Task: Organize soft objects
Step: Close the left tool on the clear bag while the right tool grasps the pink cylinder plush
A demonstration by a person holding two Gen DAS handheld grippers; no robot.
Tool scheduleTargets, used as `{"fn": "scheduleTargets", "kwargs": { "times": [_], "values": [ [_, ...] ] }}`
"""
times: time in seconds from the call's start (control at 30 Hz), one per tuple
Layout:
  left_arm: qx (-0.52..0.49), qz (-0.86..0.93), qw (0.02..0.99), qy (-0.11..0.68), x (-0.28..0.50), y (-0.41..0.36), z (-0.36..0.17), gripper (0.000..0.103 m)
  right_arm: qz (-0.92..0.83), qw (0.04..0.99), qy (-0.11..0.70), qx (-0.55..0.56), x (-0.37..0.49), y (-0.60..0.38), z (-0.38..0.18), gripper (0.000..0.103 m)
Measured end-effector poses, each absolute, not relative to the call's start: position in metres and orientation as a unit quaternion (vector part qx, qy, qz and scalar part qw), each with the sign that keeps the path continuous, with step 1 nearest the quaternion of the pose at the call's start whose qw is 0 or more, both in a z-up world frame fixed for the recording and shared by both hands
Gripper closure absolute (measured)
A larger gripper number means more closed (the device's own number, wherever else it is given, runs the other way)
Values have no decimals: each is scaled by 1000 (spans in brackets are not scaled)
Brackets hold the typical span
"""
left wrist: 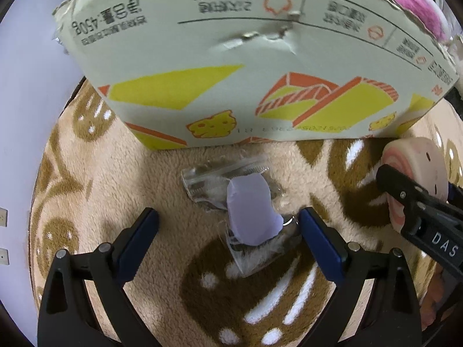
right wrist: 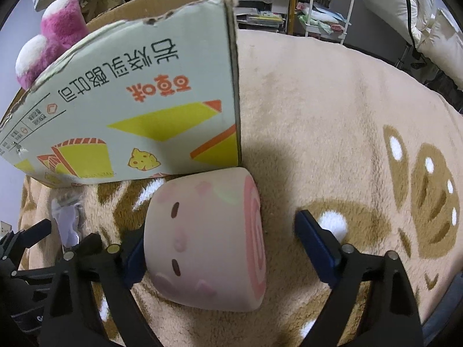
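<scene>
A lilac soft piece (left wrist: 251, 211) in a crinkled clear wrapper lies on the patterned blanket (left wrist: 115, 173), in front of the printed cardboard box (left wrist: 231, 72). My left gripper (left wrist: 228, 214) straddles it with jaws open; the right finger's pad sits close to the wrapper, the left pad stands well apart. A pink swiss-roll squishy (right wrist: 208, 245) with a small face lies on its side between the fingers of my right gripper (right wrist: 220, 225). The left pad is against or just beside the roll, and a clear gap separates the right pad from its spiral end. The roll (left wrist: 419, 162) also shows at the left wrist view's right edge.
The box (right wrist: 130, 110) stands open at the top with a pink and white plush (right wrist: 58, 31) inside. The blanket (right wrist: 347, 115) stretches far to the right. Shelves and a cart (right wrist: 327, 5) with clutter stand beyond it. The two grippers work close side by side.
</scene>
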State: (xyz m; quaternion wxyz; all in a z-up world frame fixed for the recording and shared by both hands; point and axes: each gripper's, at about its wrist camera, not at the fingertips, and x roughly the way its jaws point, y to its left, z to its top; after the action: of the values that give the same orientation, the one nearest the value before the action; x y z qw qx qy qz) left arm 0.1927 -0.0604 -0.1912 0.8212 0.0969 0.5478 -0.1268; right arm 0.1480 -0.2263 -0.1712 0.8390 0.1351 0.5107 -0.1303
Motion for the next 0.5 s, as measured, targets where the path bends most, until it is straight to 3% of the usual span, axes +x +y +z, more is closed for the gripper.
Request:
{"fn": "scheduleTargets", "kwargs": {
  "times": [0.33,0.43,0.5],
  "values": [
    [86,-135,823,545,182,-57,-190,17,-128,838,511,140,142,-224,-169,18],
    [76,-149,824,541,177,-54,-186,24,-128,836,518,130,141,-220,-169,20],
    [78,-161,823,538,173,-54,-185,37,-128,836,519,124,140,-217,-168,21]
  ]
}}
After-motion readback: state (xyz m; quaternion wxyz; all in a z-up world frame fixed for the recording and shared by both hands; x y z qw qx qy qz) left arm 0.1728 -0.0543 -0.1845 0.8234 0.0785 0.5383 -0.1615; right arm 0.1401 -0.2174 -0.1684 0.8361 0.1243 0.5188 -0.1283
